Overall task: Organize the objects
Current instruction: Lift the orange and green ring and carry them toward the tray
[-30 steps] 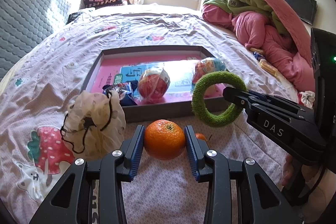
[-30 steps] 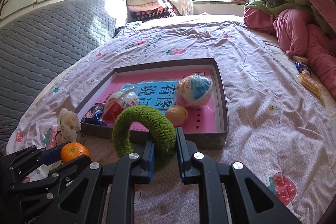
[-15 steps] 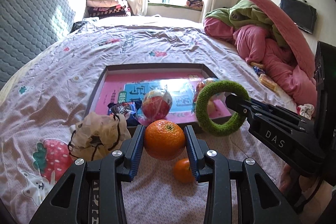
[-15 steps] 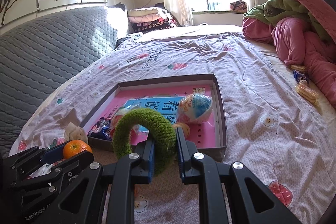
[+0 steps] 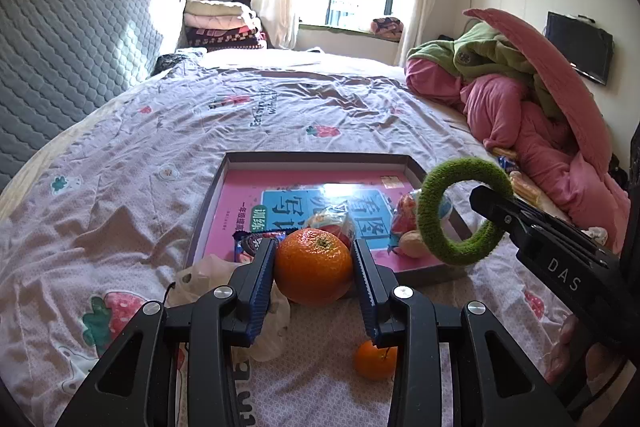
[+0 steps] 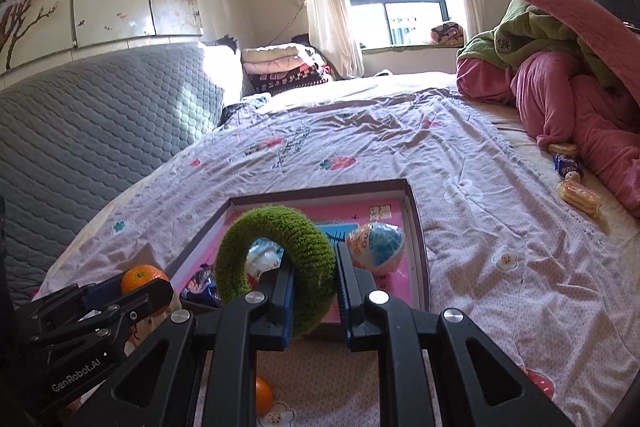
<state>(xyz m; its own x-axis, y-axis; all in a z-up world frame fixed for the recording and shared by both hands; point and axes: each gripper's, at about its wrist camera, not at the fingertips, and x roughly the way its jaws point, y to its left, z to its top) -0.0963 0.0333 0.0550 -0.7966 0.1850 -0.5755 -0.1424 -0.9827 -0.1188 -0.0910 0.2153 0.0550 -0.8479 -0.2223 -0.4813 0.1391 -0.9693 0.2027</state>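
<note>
A round, dimpled orange (image 5: 313, 265) sat clamped between the blue ribbed pads of the left gripper (image 5: 314, 269), lifted clear of the bed just short of the shallow box (image 5: 208, 205), while the right gripper (image 6: 313, 293) pinched the lower rim of a fuzzy green ring (image 6: 276, 259) over the box's near wall. Against the view a second before, both tools had risen, and a smaller orange (image 5: 375, 359), then nearly hidden, lay exposed on the printed bedspread (image 5: 132, 163). The dark-walled box held a glossy pink book cover, two wrapped balls and what appeared to be a walnut, leaving its far half free. A crumpled plastic bag (image 5: 208, 277) sat at the box's near-left corner; open quilt stretched beyond to the piled pink bedding (image 5: 520, 123).
</note>
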